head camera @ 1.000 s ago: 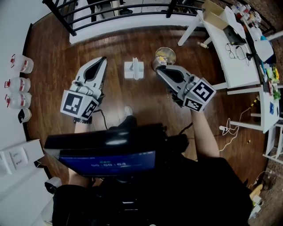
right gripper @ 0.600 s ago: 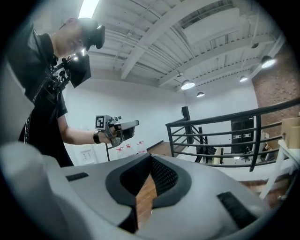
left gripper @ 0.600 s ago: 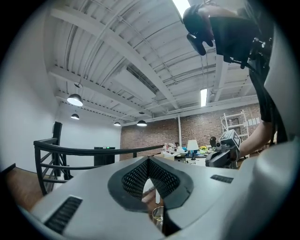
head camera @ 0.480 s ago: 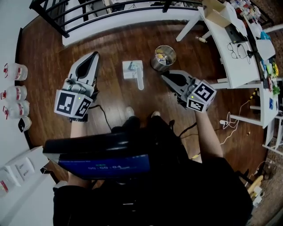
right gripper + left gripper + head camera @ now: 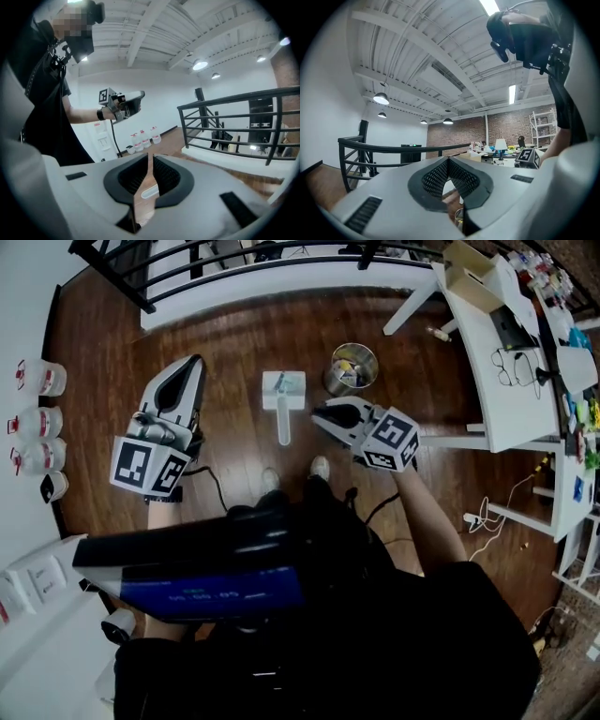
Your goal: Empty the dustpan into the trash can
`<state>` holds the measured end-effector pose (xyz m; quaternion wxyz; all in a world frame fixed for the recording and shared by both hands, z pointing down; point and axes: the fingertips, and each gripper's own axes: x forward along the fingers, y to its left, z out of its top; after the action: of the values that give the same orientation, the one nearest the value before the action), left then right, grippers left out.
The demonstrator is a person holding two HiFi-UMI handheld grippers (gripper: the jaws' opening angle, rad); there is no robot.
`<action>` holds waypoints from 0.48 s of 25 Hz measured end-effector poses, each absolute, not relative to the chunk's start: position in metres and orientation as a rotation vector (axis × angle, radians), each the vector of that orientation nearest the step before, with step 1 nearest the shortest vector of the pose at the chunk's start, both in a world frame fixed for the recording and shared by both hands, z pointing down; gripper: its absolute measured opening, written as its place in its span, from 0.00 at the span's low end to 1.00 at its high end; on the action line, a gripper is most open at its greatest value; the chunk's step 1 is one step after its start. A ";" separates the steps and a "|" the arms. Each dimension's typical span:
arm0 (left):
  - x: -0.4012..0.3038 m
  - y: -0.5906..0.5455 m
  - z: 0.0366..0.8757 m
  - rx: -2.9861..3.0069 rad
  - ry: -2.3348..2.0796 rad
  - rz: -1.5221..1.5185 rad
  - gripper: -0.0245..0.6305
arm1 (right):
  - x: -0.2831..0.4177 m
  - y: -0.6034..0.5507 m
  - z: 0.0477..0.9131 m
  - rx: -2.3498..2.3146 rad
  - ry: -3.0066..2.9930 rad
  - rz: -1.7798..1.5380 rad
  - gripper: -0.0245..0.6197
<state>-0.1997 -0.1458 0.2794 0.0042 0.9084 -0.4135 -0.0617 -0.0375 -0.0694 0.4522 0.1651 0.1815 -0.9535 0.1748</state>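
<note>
White dustpan (image 5: pixel 284 393) lies flat near the metal trash can (image 5: pixel 352 369). Left gripper (image 5: pixel 194 362) is closed and empty. Right gripper (image 5: pixel 320 412) has just been opening slightly, also empty.

**A:** Is any room left around the dustpan (image 5: pixel 284 390)?

**B:** Yep, bare floor (image 5: pixel 234 343) is seen on its left. The right side's crowded by the trash can (image 5: pixel 352 369), a table leg (image 5: pixel 410 304) is parked just beyond, and the back is closed off by the railing (image 5: pixel 112 277).
</note>
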 end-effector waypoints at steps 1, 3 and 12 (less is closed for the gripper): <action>-0.197 -0.148 0.279 2.843 -1.305 -0.195 0.04 | -0.038 -0.071 0.459 0.485 -2.709 0.516 0.10; -0.194 -0.152 0.274 2.835 -1.333 -0.208 0.04 | -0.042 -0.072 0.476 0.404 -2.695 0.597 0.19; -0.211 -0.147 0.260 2.775 -1.502 -0.219 0.04 | -0.060 -0.078 0.586 0.231 -2.527 1.074 0.44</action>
<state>-0.2108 -0.1474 0.2604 -0.0106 0.8772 -0.4749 -0.0693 -0.0600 -0.0781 0.5863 0.1920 0.0821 -0.9000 0.3827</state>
